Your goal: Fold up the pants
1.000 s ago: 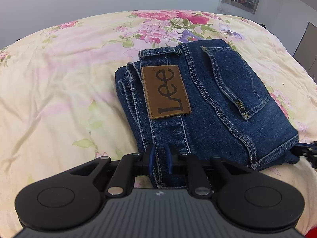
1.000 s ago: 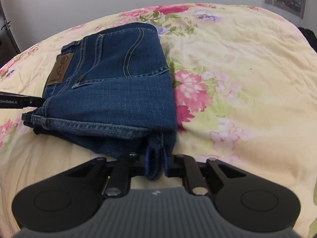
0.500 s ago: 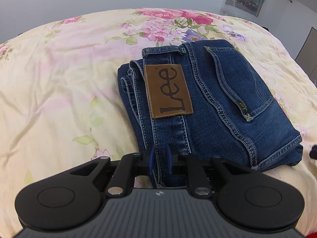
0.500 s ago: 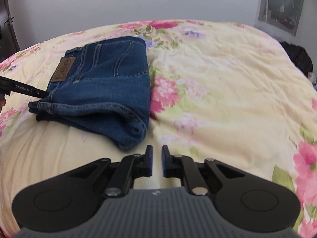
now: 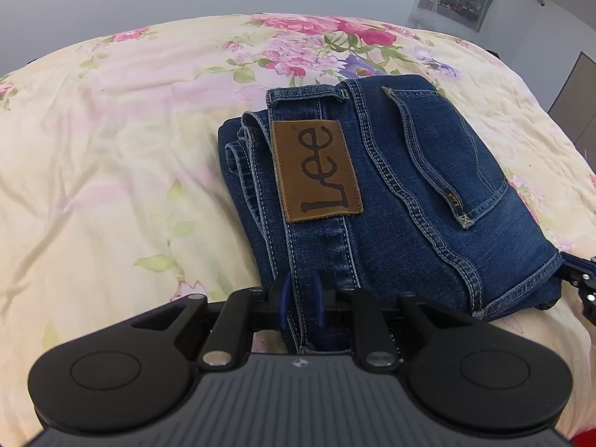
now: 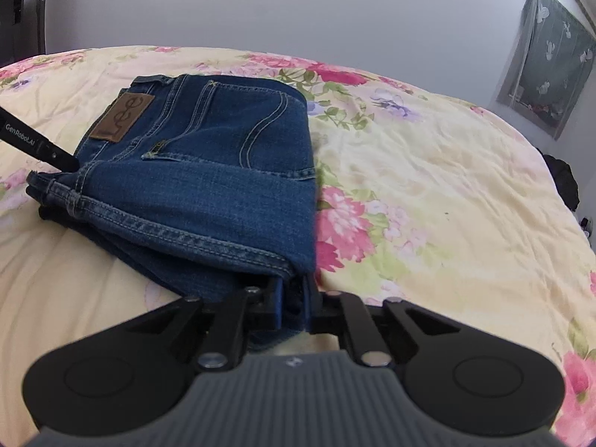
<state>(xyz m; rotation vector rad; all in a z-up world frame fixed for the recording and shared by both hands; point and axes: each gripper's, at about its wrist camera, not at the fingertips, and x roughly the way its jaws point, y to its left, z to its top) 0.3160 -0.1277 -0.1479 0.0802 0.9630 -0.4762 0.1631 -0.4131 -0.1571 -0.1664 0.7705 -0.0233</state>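
Note:
Folded blue jeans with a brown Lee patch lie on the flowered bed. My left gripper is shut on the waistband at the near edge of the stack. In the right wrist view the jeans lie ahead and to the left. My right gripper is shut on the near corner of the folded denim. The left gripper's finger shows at the far left of that view, and the right gripper's tip at the right edge of the left view.
The jeans rest on a cream bedspread with pink flowers; it spreads wide to the right. A grey wall stands behind the bed. A dark door is far left and a hanging picture far right.
My right gripper was shut on the jeans' corner, then pulled back off it with nothing between its fingers, and has now come back and shut on the corner again. My left gripper has kept its hold.

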